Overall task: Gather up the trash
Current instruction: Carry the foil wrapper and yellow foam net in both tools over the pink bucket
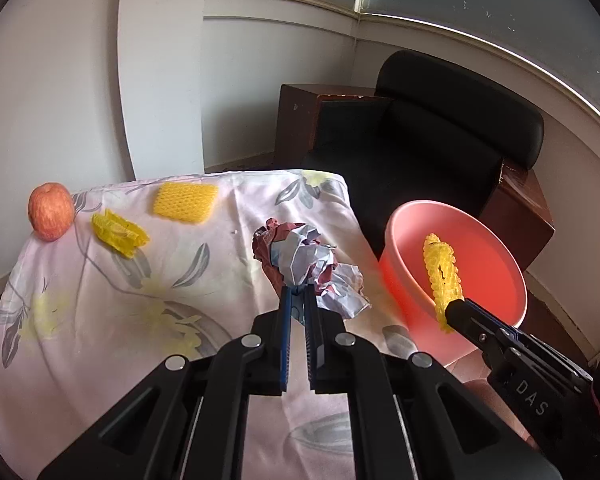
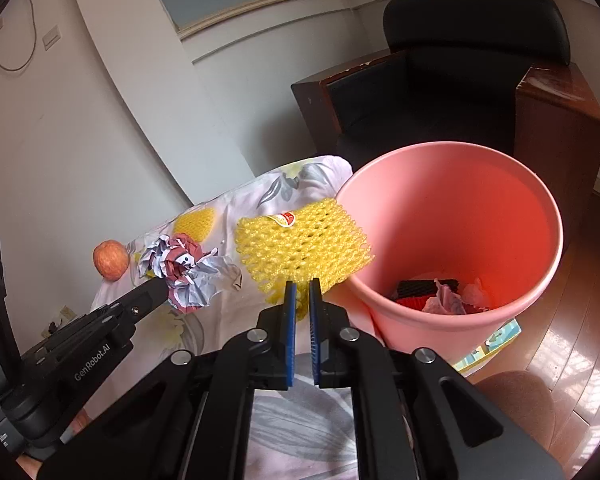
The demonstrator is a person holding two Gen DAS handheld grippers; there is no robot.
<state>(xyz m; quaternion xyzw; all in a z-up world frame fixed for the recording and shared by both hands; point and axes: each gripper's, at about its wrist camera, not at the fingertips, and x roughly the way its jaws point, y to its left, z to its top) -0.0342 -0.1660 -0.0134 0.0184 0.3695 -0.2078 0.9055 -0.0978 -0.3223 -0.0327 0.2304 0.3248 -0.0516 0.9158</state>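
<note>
My left gripper (image 1: 299, 289) is shut on a crumpled red-and-white paper ball (image 1: 304, 260) held just above the table's right part; it also shows in the right wrist view (image 2: 184, 270). My right gripper (image 2: 302, 285) is shut on a yellow foam fruit net (image 2: 304, 246) and holds it at the left rim of the pink bin (image 2: 456, 240). In the left wrist view that net (image 1: 442, 270) hangs over the pink bin (image 1: 488, 248). Two more yellow foam nets (image 1: 185, 202) (image 1: 118, 232) lie on the table's far side.
A red apple (image 1: 51, 211) sits at the table's far left corner. The table wears a floral cloth (image 1: 100, 320). The bin holds dark and red trash (image 2: 440, 292) at the bottom. A black armchair (image 1: 420, 136) stands behind the bin.
</note>
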